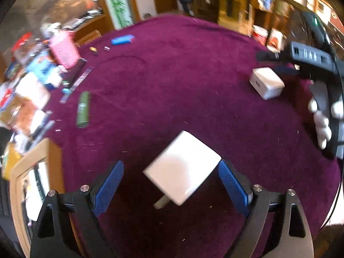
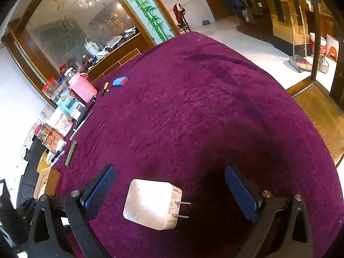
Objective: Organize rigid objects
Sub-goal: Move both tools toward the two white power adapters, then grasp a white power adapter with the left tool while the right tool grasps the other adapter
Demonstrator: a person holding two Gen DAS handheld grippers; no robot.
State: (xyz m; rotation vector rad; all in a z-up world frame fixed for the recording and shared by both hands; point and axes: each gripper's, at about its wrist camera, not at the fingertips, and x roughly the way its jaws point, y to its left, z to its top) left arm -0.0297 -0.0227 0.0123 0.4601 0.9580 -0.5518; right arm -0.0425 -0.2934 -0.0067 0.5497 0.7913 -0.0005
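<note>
Here, left view blurred: white charger [image 1: 182, 167] prongs barely discernible underneath.

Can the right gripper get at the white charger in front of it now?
Probably yes. The right gripper is open, and the white charger lies on the purple cloth between its fingers, touching neither, with nothing in the way.
</note>
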